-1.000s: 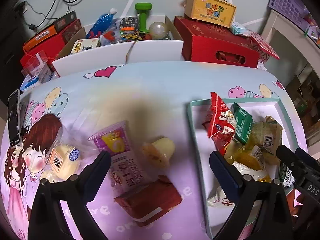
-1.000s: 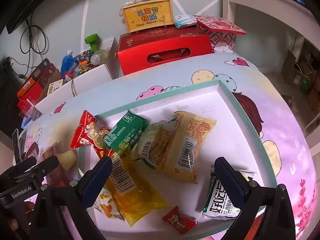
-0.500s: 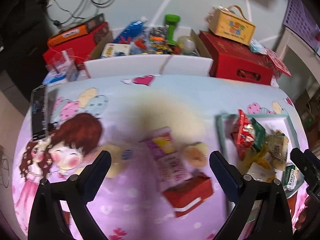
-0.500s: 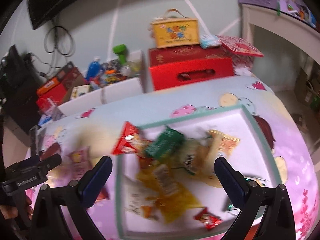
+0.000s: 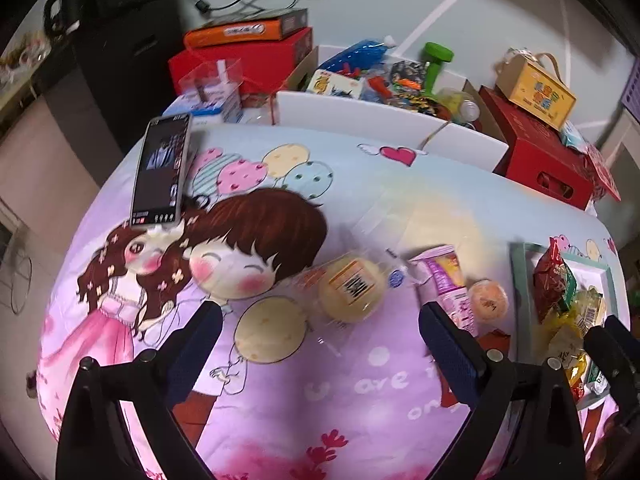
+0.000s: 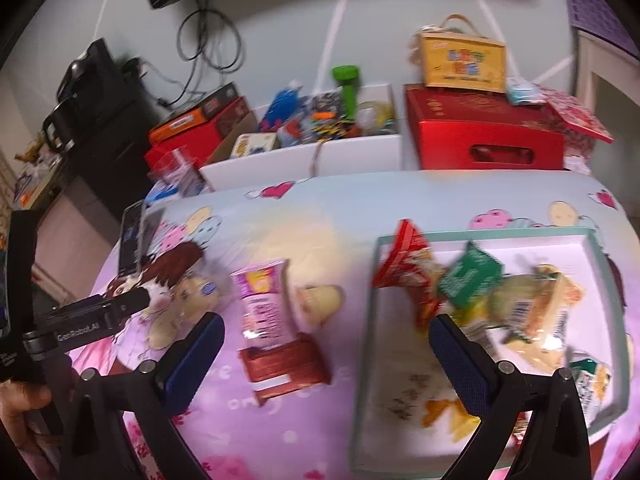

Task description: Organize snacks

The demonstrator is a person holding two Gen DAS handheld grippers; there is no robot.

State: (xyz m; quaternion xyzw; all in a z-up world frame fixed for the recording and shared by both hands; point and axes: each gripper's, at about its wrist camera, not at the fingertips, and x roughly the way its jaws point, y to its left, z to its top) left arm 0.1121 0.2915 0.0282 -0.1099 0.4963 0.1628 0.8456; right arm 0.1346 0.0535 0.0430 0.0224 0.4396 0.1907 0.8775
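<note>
both tongs (image 5: 320, 336) (image 6: 326, 344) swung left, empty.

tray (image 5: 517, 280) cut by right edge | snacks (image 6: 520, 304) motion-blurred

Right gripper (image 6: 326, 350) gapes over a brown packet (image 6: 286, 364); the tray (image 6: 366, 320) holds several snack bags.

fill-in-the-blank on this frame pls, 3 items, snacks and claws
1. The green foil packet lies inside the white ____ with the teal rim.
2. The black smartphone lies on the tablecloth with its screen facing ____.
3. The brown-red wrapped block lies outside that container, beside the ____ snack packet, between the open left claw and open right claw.

Missing words: tray; up; pink
</note>
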